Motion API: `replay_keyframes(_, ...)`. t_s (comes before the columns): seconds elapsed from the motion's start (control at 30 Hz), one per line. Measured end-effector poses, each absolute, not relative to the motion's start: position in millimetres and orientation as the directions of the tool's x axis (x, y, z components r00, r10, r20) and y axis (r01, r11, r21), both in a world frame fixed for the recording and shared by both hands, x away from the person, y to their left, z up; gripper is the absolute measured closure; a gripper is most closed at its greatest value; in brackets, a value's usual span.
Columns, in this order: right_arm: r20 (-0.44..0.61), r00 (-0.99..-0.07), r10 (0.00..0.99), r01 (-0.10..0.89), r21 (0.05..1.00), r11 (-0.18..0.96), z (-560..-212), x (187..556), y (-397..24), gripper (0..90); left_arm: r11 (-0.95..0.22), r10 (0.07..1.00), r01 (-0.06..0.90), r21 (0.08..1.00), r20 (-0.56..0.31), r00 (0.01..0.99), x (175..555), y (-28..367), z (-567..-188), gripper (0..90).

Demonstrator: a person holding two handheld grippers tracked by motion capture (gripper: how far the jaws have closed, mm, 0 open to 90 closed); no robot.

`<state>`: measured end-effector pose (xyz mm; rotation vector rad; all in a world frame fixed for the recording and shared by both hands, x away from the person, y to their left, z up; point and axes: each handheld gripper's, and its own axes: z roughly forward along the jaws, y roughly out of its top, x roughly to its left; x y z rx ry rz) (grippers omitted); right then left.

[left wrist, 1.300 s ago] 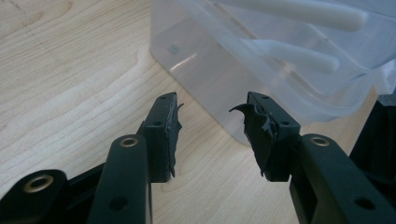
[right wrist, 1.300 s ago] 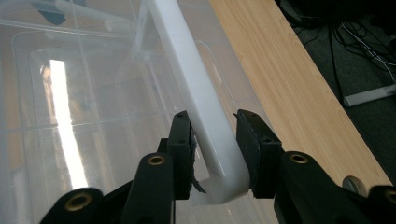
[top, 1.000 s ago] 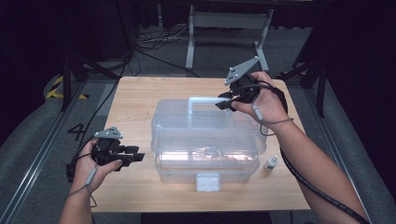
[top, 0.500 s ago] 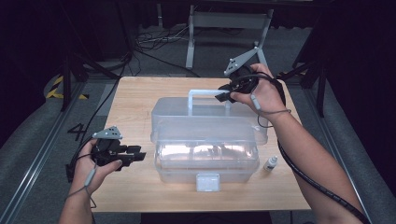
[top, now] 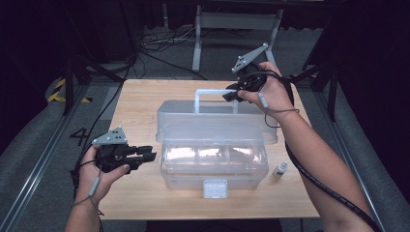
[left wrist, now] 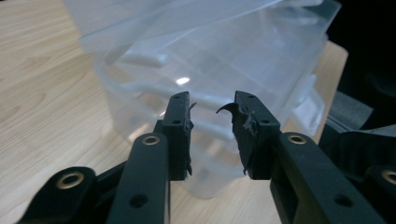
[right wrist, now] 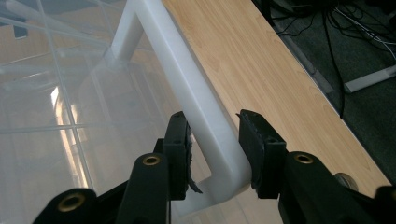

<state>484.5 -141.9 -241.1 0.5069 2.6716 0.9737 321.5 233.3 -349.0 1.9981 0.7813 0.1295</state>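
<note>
My right tongs (top: pixel 231 94) sit astride the white handle (right wrist: pixel 187 88) of the clear plastic storage box (top: pixel 212 150), at the corner where the bar bends down toward the lid (top: pixel 212 123). In the right gripper view the handle runs between the two black jaws, and I judge they are clamped on it, though on one side I can't quite see the pad pressing. The lid looks lifted at its front edge, tilted up and back over the box body.

My left tongs (top: pixel 147 153) hang just beside the box's near left corner, pointing at its wall. Their jaws have just been closing, yet nothing is between them; the gap shows bare in the left gripper view, with the clear wall beyond the tips.

What worries me: the grip is at the very end of the handle, off centre. Pulling from there could twist the lid or let the smooth bar slide out of the pads, and the lid would drop shut. The box itself is unsteadied, so it may drag or tip across the counter (top: pixel 140 96). A small dropper bottle (top: pixel 279 169) stands near the box's right front corner, below my right tongs, and a sliding box would knock it over.
</note>
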Motion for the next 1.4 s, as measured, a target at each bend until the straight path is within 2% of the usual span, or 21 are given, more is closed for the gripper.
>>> replay_keyframes(0.07, -0.120, -0.906, 0.405, 0.232, 0.659, 0.716, -241.1, 484.6, -141.8, 65.2, -0.333, 0.558, 0.468, 0.819, -0.229, 0.798, 321.2, 229.2, -347.8, 71.1)
replay_keyframes(0.2, -0.127, -0.903, 0.409, 0.232, 0.658, 0.716, -241.1, 483.9, -141.3, 65.1, -0.348, 0.530, 0.429, 0.834, -0.202, 0.823, 322.0, 217.1, -348.4, 83.1)
replay_keyframes(0.43, -0.124, -0.902, 0.414, 0.236, 0.661, 0.712, -241.5, 484.3, -141.8, 65.0, -0.296, 0.500, 0.385, 0.874, -0.202, 0.842, 323.3, 198.5, -347.0, 89.1)
replay_keyframes(0.77, -0.114, -0.901, 0.418, 0.243, 0.666, 0.705, -242.8, 484.4, -142.5, 64.8, -0.238, 0.530, 0.362, 0.901, -0.191, 0.826, 326.2, 189.6, -346.5, 89.6)
replay_keyframes(0.9, -0.117, -0.901, 0.417, 0.240, 0.667, 0.705, -243.0, 483.7, -142.7, 64.8, -0.262, 0.544, 0.349, 0.900, -0.161, 0.823, 324.7, 186.0, -343.4, 89.7)
replay_keyframes(1.17, -0.155, -0.897, 0.415, 0.214, 0.670, 0.711, -243.2, 480.4, -141.9, 64.3, -0.252, 0.548, 0.355, 0.900, -0.170, 0.819, 325.7, 186.6, -342.3, 89.9)
replay_keyframes(1.27, -0.153, -0.897, 0.414, 0.202, 0.692, 0.693, -240.0, 478.3, -143.0, 55.9, -0.249, 0.550, 0.350, 0.903, -0.166, 0.819, 325.9, 186.0, -342.0, 89.9)
replay_keyframes(1.4, -0.181, -0.898, 0.401, 0.165, 0.706, 0.689, -233.4, 470.7, -143.5, 51.5, -0.259, 0.558, 0.341, 0.904, -0.148, 0.816, 325.8, 185.6, -340.7, 89.8)
